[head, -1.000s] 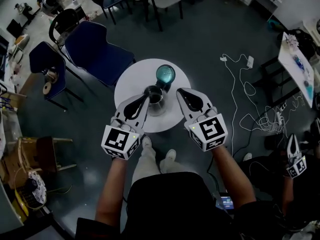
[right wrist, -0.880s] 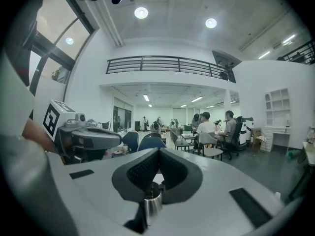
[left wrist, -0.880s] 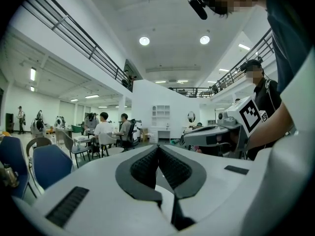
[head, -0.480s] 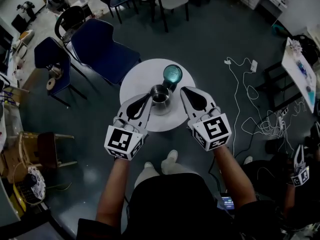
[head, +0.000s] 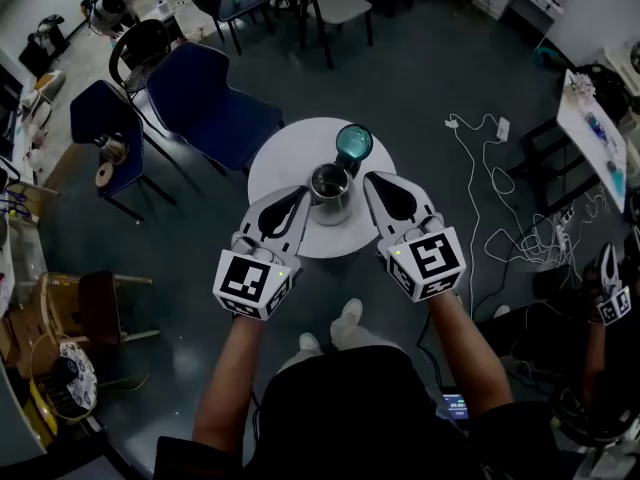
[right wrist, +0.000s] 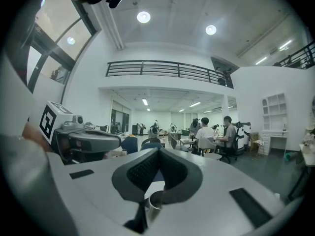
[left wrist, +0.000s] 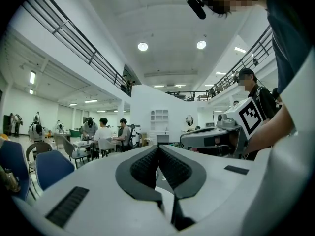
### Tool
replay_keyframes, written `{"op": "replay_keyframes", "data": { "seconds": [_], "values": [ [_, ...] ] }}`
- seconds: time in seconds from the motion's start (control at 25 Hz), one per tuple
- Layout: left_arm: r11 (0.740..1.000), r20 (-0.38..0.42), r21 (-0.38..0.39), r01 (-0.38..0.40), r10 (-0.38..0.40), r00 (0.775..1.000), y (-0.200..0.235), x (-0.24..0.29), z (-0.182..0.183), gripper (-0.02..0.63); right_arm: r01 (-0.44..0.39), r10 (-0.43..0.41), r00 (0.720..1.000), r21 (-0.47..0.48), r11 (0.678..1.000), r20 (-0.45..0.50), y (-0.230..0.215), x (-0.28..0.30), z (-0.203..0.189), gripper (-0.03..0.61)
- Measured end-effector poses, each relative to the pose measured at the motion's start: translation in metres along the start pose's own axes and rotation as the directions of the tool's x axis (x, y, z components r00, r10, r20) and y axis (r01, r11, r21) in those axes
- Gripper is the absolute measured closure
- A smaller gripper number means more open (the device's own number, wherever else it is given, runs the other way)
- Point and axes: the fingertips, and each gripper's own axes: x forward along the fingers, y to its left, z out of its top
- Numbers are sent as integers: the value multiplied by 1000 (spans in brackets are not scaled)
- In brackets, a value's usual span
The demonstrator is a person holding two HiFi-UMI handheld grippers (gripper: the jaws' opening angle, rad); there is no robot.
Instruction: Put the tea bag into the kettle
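The open steel kettle stands in the middle of the round white table, with a round teal lid just behind it. My left gripper hovers at the kettle's near left, shut and empty. My right gripper hovers at its near right, also shut and empty. In the left gripper view the shut jaws point level into the room, and the right gripper shows beside them. In the right gripper view the kettle's rim shows below the shut jaws. I see no tea bag in any view.
Two blue chairs stand left of the table. White cables lie on the floor to the right. At the right edge another person holds a gripper. A wooden chair is at the lower left.
Both grippers have moved forward and a little up, closer to the kettle's sides, as the person's feet stepped toward the table. Kettle and lid have stayed put.
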Motion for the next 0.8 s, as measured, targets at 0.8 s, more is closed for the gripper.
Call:
{"op": "replay_keyframes", "data": {
  "seconds": [0.8],
  "values": [
    [998, 48, 30, 62, -63, 997, -48, -107, 20, 598, 77, -77, 995, 4, 997, 59, 92, -80, 24, 561]
  ]
}}
